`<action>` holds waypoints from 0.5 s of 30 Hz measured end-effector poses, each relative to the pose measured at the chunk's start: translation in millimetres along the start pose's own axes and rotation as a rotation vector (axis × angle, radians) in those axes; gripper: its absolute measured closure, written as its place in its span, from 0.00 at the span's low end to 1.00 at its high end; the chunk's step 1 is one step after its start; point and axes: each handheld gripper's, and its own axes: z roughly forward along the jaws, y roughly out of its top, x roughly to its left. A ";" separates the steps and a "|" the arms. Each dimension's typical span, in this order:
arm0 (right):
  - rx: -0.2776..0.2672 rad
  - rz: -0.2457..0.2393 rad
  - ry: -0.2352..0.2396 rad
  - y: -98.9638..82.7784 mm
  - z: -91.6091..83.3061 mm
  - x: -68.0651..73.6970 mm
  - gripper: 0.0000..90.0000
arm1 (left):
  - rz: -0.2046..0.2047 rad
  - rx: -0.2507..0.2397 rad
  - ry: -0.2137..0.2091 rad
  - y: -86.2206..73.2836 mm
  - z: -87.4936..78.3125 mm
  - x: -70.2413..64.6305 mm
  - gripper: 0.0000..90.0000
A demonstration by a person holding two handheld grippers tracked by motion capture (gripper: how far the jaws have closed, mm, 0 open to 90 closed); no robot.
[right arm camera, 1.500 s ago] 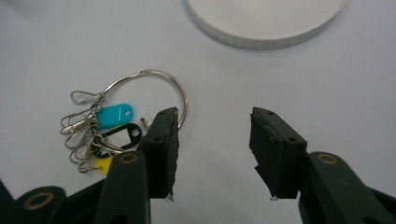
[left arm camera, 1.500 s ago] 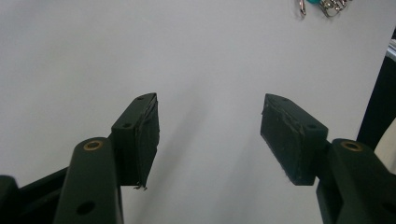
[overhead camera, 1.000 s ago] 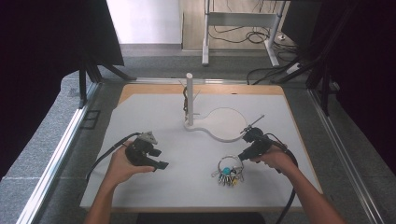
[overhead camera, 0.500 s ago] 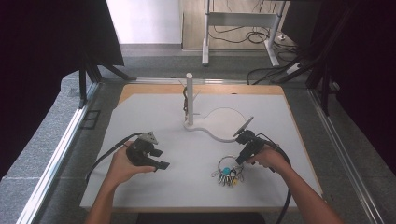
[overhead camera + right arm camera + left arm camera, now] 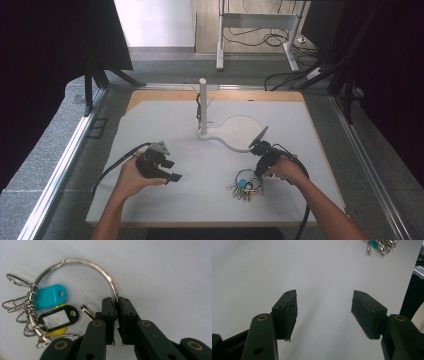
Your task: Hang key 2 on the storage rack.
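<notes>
Fingers of my right hand wrap the right gripper, forearm slanting in from the lower right, nose tipped down at the key ring. Its jaws have just been closing and now pinch the big wire loop, tags and clips fanned beside them on the white mat, near its front edge. My left hand rests on the mat, left gripper level, jaws spread on nothing.

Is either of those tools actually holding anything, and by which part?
The right hand-held gripper pinches the big wire ring of the key bunch. The left hand-held gripper is open, holding nothing.
</notes>
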 end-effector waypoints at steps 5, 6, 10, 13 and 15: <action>0.008 -0.016 0.004 0.4 -2.3 2.0 0.95 | 0.000 -0.003 0.002 -0.1 -1.7 0.3 0.42; 0.008 -0.019 0.003 0.7 -3.5 2.3 0.95 | 0.000 -0.003 0.002 -0.1 -1.7 0.3 0.42; -0.004 -0.023 0.007 1.2 -8.7 3.2 0.95 | 0.000 -0.003 0.002 -0.2 -1.4 0.5 0.42; -0.012 -0.033 0.006 1.1 -13.3 2.4 0.96 | 0.001 -0.002 0.004 -0.2 -1.6 0.9 0.42; -0.018 -0.033 0.011 0.8 -17.2 2.3 0.96 | 0.000 -0.002 0.004 -0.2 -1.7 0.9 0.42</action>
